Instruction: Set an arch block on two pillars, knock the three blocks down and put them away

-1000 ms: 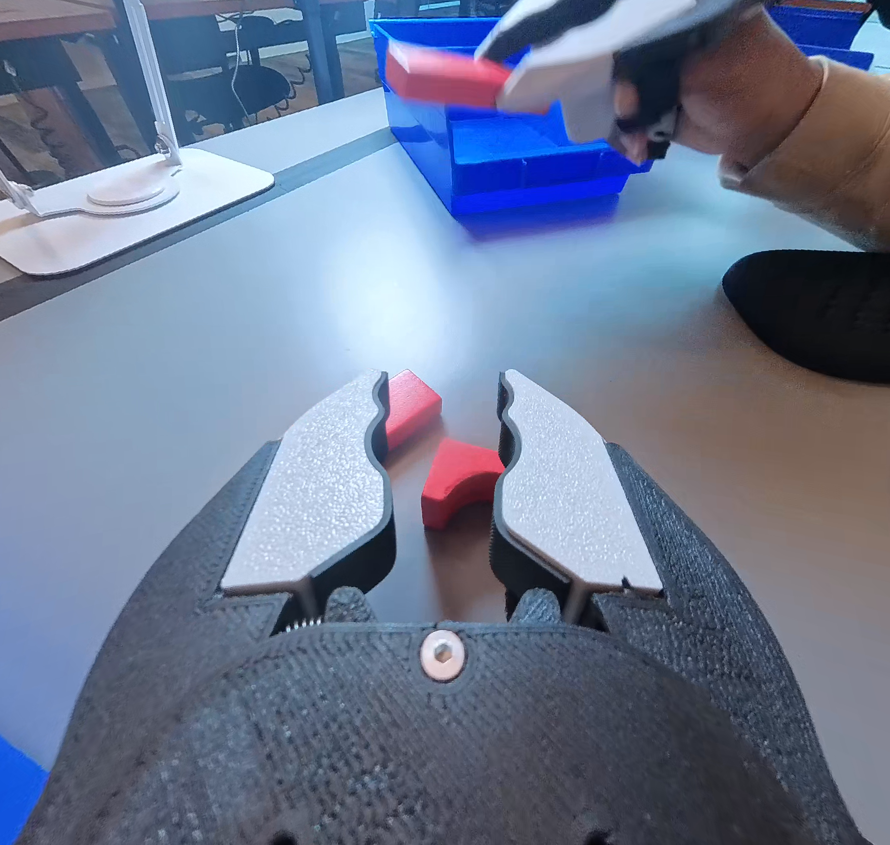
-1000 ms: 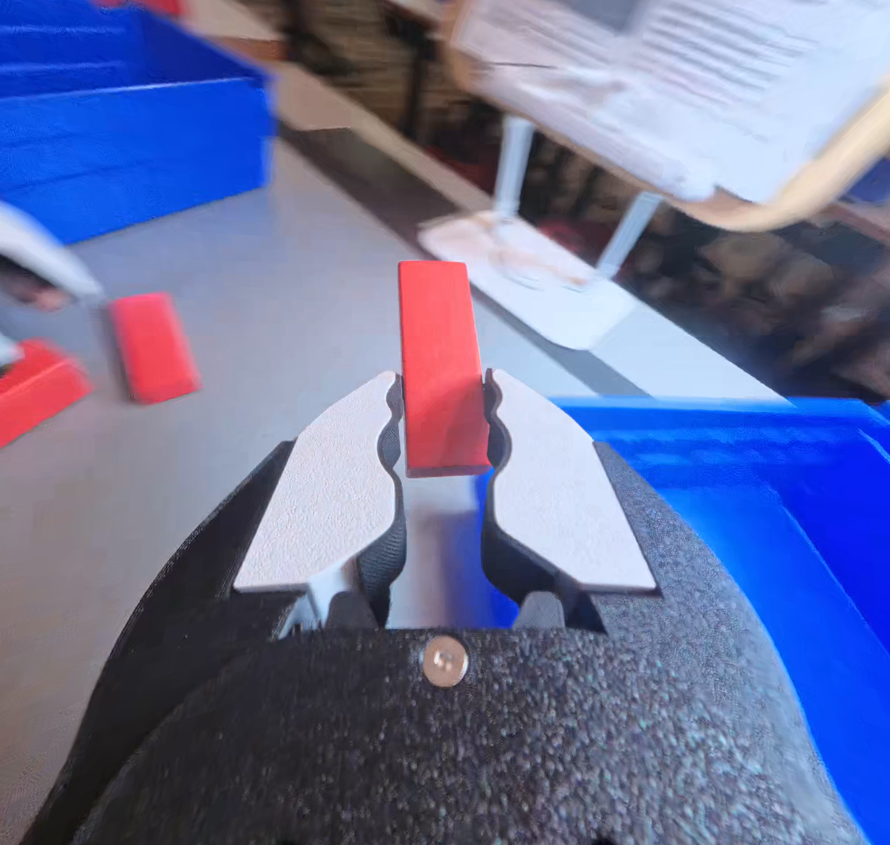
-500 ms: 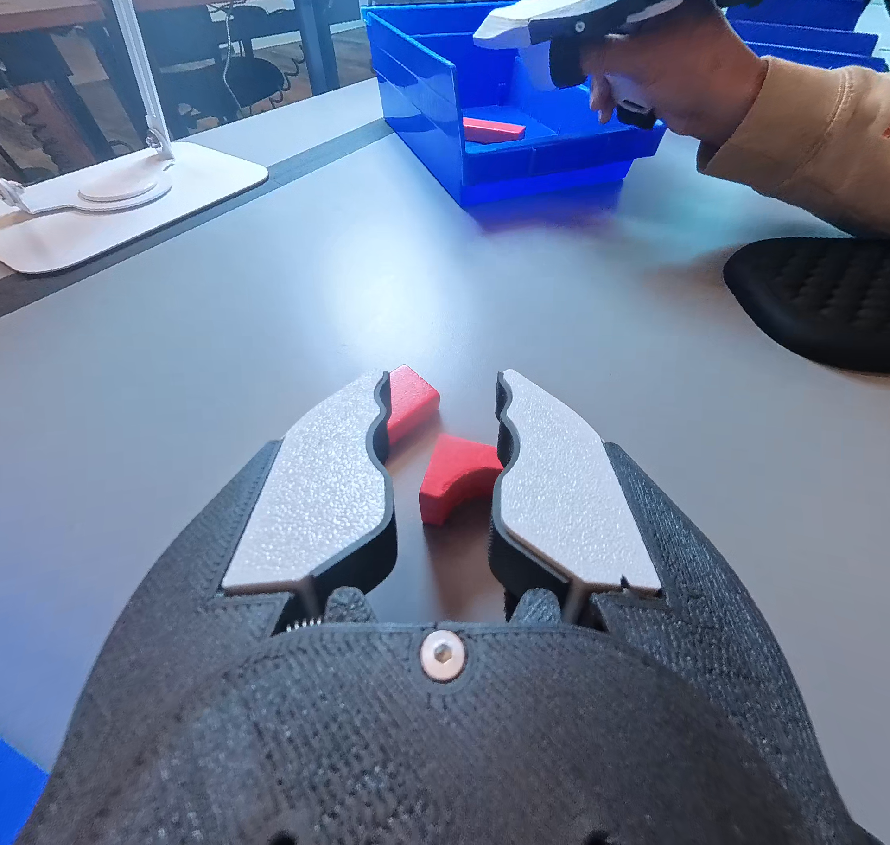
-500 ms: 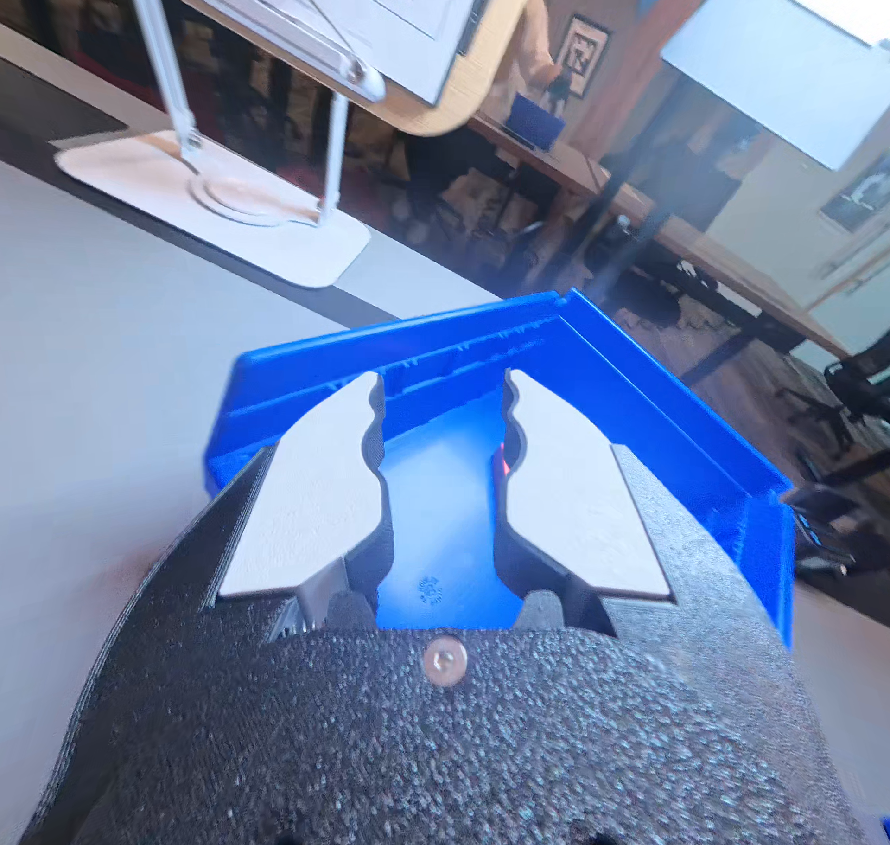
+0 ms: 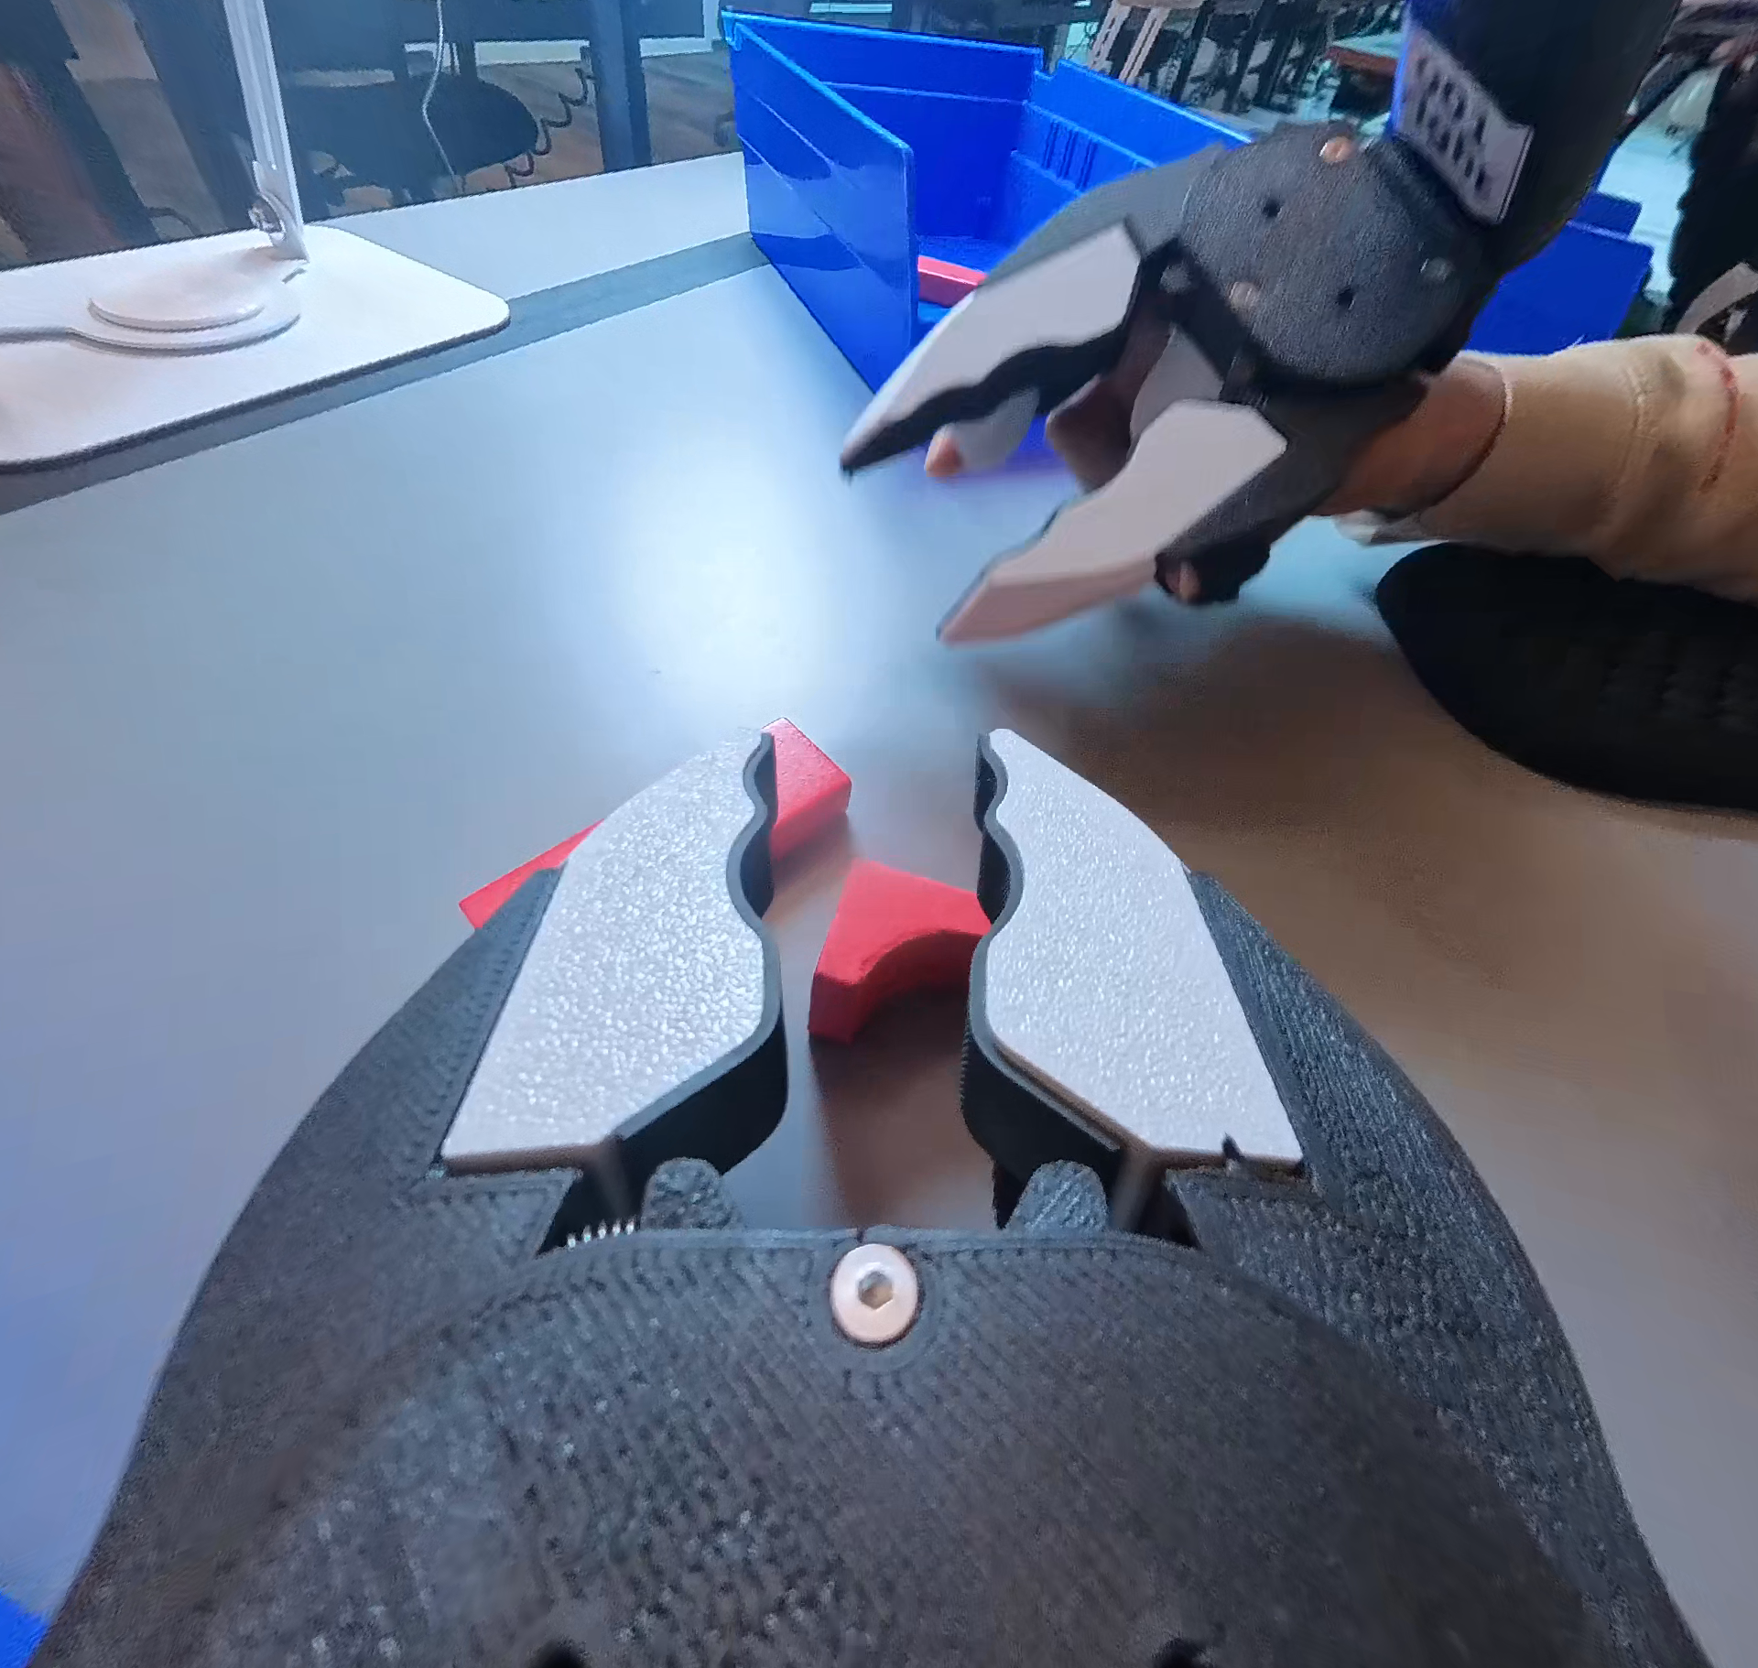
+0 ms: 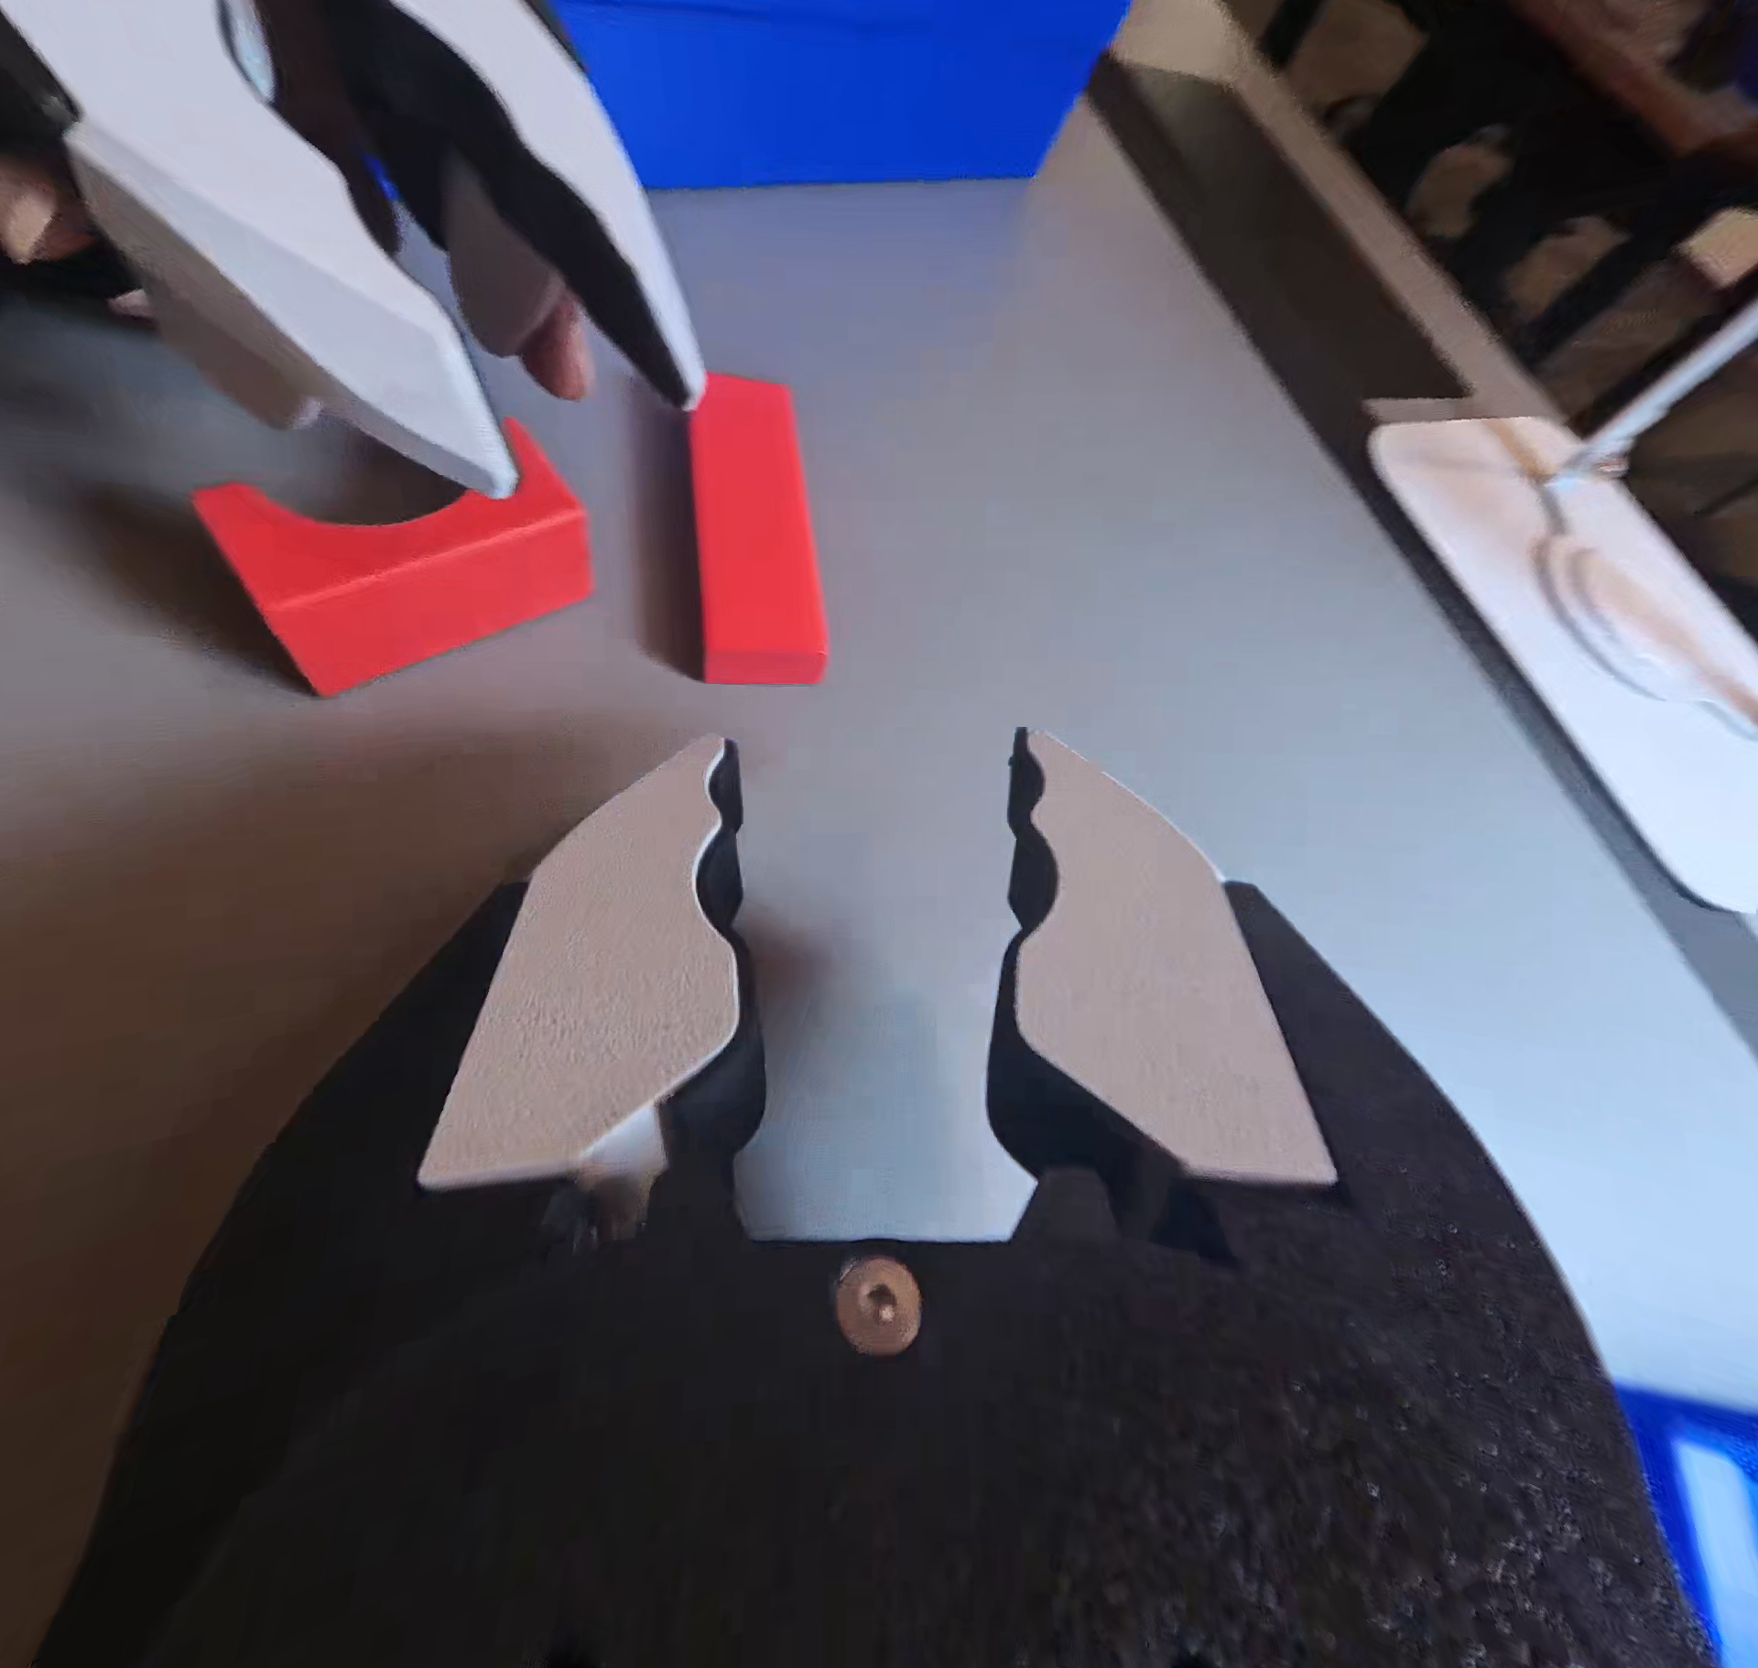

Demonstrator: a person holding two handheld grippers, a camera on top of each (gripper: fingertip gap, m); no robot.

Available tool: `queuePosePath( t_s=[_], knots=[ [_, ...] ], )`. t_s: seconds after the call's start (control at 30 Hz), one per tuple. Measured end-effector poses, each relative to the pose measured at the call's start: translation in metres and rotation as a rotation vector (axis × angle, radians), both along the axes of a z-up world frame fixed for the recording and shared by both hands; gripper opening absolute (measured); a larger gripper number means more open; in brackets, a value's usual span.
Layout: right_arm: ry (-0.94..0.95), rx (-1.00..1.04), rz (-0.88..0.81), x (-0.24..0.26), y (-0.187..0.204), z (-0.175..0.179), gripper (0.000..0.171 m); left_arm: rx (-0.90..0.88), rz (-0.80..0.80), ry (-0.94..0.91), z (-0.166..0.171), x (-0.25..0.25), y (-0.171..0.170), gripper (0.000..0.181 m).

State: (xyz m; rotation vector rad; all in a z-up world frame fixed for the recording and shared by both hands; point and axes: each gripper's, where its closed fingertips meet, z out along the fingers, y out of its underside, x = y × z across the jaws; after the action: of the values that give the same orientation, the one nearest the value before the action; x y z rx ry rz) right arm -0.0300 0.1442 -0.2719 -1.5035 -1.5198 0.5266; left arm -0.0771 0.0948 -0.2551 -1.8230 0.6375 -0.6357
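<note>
The left gripper (image 5: 870, 847) is held low over the grey table (image 5: 476, 624), its jaws parted and empty, with the red arch (image 5: 889, 947) lying flat between the fingertips and one red pillar (image 5: 809, 785) just beside it, partly hidden under the left finger. In the right wrist view the arch (image 6: 400, 567) and that pillar (image 6: 756, 529) are seen flat, side by side and close but apart, with one tip of the left gripper (image 6: 595, 438) touching or nearly touching each. The right gripper (image 6: 870, 847) is spread wide and empty above bare table, near the two blocks. A second pillar (image 5: 947, 276) is seen inside the blue bin (image 5: 828, 196) at the far edge, so one block of three is judged put away. Both grippers point at the same small patch, so a clash of fingers is the likeliest fault. If the left jaws were closed as placed, the pillar could be nudged aside, or the arch pinched at a corner and twisted out.
</note>
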Motion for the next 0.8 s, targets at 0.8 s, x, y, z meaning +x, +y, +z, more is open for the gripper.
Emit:
queuePosePath(
  t_s=[0.8],
  knots=[
    [0.386, 0.032, -0.399, 0.110, 0.089, 0.166, 0.000, 0.152, -0.074, -0.011, 0.025, 0.012, -0.014, 0.031]
  ],
)
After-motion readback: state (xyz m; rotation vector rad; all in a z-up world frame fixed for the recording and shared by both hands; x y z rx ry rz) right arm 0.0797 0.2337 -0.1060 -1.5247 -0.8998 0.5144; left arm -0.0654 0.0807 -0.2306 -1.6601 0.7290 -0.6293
